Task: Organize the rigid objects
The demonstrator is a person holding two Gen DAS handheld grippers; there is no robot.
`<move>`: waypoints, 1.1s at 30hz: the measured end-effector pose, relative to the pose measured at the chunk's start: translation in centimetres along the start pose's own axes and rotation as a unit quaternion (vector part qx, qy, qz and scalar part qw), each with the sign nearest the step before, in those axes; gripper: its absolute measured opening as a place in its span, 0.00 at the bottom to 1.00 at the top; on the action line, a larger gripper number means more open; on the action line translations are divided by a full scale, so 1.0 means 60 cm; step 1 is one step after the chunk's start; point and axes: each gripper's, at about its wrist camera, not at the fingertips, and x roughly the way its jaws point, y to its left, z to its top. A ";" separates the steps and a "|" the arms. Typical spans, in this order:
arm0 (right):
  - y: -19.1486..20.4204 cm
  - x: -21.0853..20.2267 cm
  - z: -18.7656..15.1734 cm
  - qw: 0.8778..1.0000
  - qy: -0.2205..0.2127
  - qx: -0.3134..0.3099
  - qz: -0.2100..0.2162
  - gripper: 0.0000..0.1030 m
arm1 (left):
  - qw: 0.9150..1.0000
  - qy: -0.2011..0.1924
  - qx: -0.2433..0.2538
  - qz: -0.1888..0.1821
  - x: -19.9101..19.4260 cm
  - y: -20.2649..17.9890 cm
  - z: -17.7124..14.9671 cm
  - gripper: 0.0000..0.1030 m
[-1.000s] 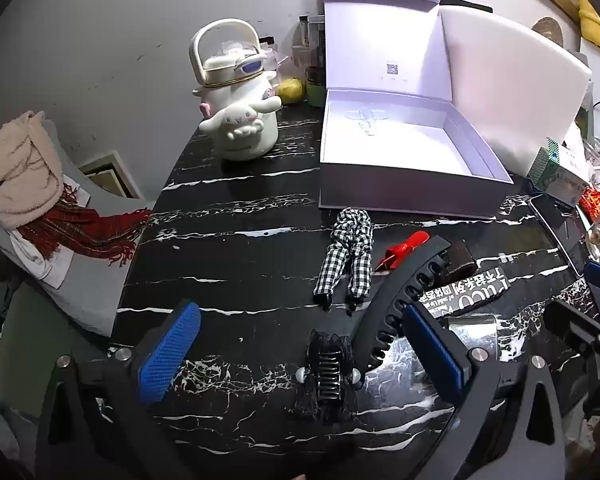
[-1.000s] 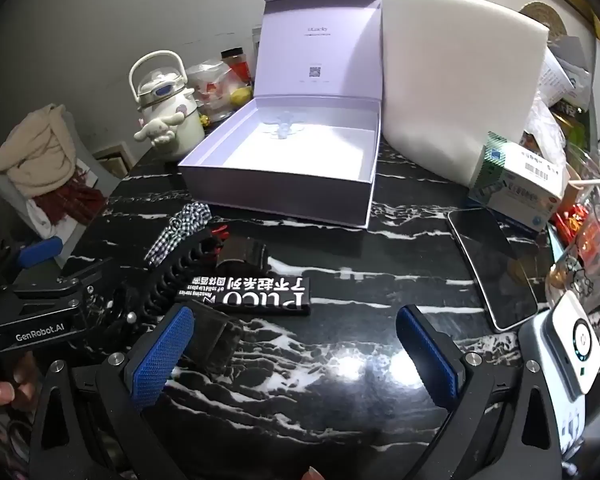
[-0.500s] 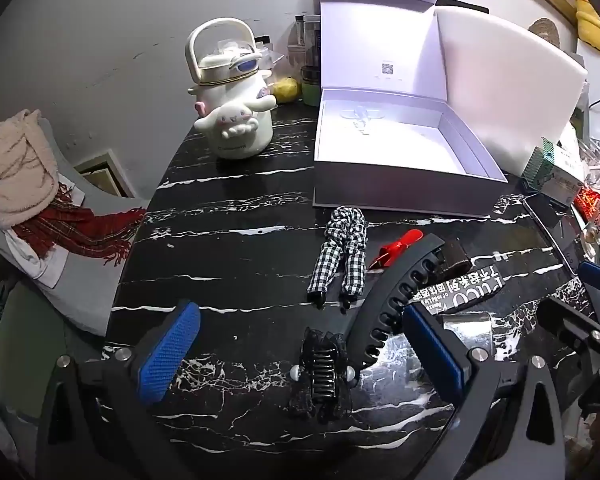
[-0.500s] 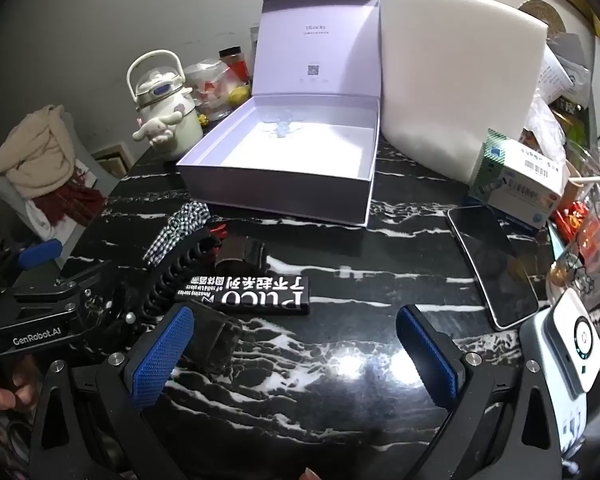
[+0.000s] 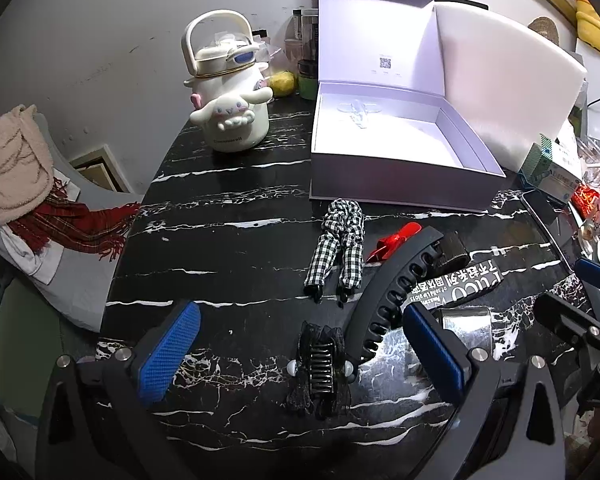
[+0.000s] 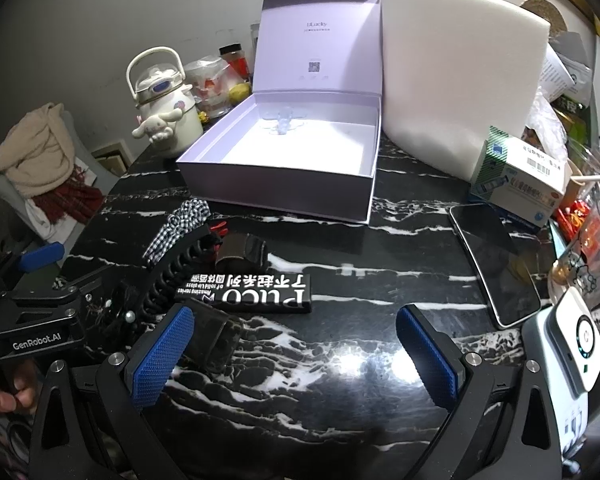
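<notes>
An open lilac gift box (image 5: 400,176) (image 6: 284,190) stands at the back of the black marble table (image 5: 228,264). In front of it lie a checkered hair tie (image 5: 338,248), a red clip (image 5: 396,240), a long black toothed hair clip (image 5: 392,292) (image 6: 172,264), a black lace claw clip (image 5: 320,364), a black printed box (image 6: 252,294) and a dark band (image 6: 244,250). My left gripper (image 5: 300,354) is open, its fingers either side of the claw clip. My right gripper (image 6: 296,356) is open and empty over bare table.
A white cartoon kettle (image 5: 230,116) stands at the back left. A white foam board (image 6: 460,92) leans behind the box. A phone (image 6: 496,264), a medicine box (image 6: 520,176) and a white device (image 6: 576,344) lie at the right. A chair with scarves (image 5: 24,184) stands left.
The left gripper has drawn back slightly, so the objects appear a little farther away. The right gripper has barely moved. Both stay open.
</notes>
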 end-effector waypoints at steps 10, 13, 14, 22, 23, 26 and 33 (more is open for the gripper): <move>-0.002 0.000 -0.004 1.000 0.000 0.001 -0.001 1.00 | 1.000 0.007 -0.002 -0.001 0.006 -0.001 -0.003 1.00; -0.002 -0.002 -0.004 1.000 -0.001 0.001 -0.003 1.00 | 1.000 0.008 -0.002 0.000 0.005 -0.001 -0.003 1.00; -0.003 -0.003 -0.005 1.000 -0.002 0.001 -0.004 1.00 | 1.000 0.008 -0.002 0.000 0.005 -0.001 -0.003 1.00; -0.004 -0.004 -0.003 1.000 0.001 0.004 -0.005 1.00 | 1.000 0.008 0.000 -0.001 0.004 -0.003 -0.004 1.00; -0.004 -0.004 -0.003 1.000 0.001 0.004 -0.005 1.00 | 1.000 0.008 0.000 -0.002 0.004 -0.003 -0.004 1.00; -0.004 -0.003 -0.003 1.000 0.001 0.004 -0.005 1.00 | 1.000 0.008 0.001 -0.002 0.004 -0.003 -0.004 1.00; -0.004 -0.003 -0.003 1.000 0.002 0.004 -0.006 1.00 | 1.000 0.009 0.001 -0.002 0.004 -0.004 -0.005 1.00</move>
